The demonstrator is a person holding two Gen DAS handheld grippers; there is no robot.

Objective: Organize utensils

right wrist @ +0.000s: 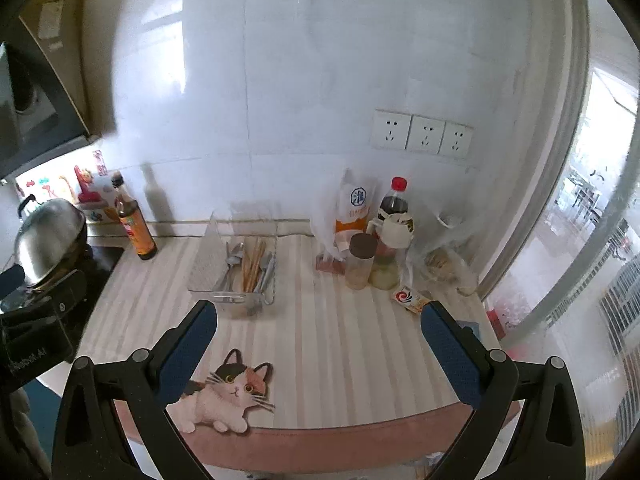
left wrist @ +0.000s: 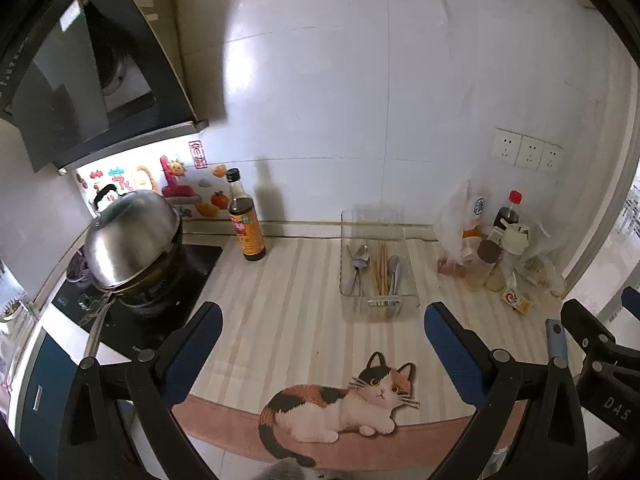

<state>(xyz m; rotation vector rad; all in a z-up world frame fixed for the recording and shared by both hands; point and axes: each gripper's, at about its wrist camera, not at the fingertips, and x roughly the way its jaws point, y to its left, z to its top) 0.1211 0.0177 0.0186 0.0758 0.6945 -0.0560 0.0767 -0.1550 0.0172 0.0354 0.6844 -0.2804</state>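
A clear plastic organizer tray (left wrist: 412, 276) stands on the striped mat near the wall. It holds metal spoons (left wrist: 359, 266), wooden chopsticks (left wrist: 382, 270) and another metal utensil (left wrist: 394, 276), each in its own lane. The tray also shows in the right wrist view (right wrist: 204, 268) with the same utensils (right wrist: 250, 266). My left gripper (left wrist: 322, 342) is open and empty, held back over the cat picture near the counter's front edge. My right gripper (right wrist: 320, 344) is open and empty, right of the tray and well short of it.
A dark sauce bottle (left wrist: 245, 220) stands left of the tray beside a hob with a lidded steel pot (left wrist: 128, 240). Bottles, jars and bags (right wrist: 380, 236) crowd the back right corner, with a small packet (right wrist: 410, 298) in front. Wall sockets (right wrist: 422, 134) are above.
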